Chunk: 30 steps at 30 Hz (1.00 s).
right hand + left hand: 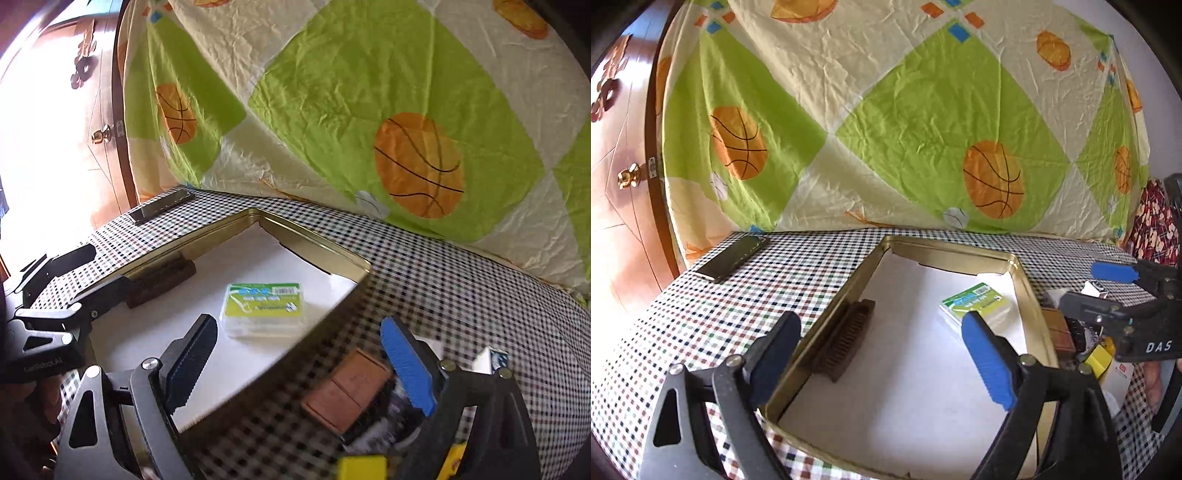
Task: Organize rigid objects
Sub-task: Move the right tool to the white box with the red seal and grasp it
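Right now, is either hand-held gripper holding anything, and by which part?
Nothing is held: the left hand-held gripper and right hand-held gripper both stand open over the tin.

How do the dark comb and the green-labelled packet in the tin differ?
The dark comb is brown and long, leaning against the tin's left wall; the green-labelled packet is pale and blocky, lying flat away from that wall. Both rest on the tin's white lining, neither held.

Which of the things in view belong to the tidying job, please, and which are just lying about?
Part of the job:
- gold tin
- dark comb inside it
- green-labelled clear box inside it
- brown block outside the tin
- yellow item, unclear

Just lying about:
- phone
- checked tablecloth
- basketball-print sheet
- wooden door
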Available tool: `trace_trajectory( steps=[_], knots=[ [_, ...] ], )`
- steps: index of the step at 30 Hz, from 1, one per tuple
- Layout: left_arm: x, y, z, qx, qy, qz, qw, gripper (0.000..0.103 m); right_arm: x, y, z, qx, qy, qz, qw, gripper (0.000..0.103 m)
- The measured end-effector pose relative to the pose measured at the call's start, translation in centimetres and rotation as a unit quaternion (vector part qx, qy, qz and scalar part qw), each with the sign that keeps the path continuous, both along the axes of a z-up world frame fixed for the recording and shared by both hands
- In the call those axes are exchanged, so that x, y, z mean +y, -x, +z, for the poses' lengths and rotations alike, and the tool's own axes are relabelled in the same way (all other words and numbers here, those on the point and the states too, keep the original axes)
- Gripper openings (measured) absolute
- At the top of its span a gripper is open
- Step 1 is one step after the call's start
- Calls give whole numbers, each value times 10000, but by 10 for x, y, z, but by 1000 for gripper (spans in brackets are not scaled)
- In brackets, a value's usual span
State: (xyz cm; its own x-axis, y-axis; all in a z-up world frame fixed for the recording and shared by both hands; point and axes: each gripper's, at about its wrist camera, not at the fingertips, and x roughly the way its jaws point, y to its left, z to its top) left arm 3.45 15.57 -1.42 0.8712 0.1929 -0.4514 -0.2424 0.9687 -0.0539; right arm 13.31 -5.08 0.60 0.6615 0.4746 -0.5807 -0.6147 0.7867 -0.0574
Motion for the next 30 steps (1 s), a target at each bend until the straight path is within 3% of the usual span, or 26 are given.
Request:
trace_trajectory(
  steps=[4,6,11,18,30],
  knots=[
    [-15,26,5,-363,21,95,9993,99,-52,26,-5,-176,52,-256,9995,92],
    [-18,36,11,-562,228,8,9982,102,-72,39,-12,-116,-21,-216,9997,92],
    [-37,43,13,-576,255,-171,9979,102,-94,49,-33,209,-41,-227,9995,92],
    [-64,35,7,-401,215,-447,9980,102,-84,50,-52,572,182,108,9981,92],
    [-77,29,0,-237,260,-612,9975,102,-61,27,-69,1016,517,149,9934,93]
  ],
)
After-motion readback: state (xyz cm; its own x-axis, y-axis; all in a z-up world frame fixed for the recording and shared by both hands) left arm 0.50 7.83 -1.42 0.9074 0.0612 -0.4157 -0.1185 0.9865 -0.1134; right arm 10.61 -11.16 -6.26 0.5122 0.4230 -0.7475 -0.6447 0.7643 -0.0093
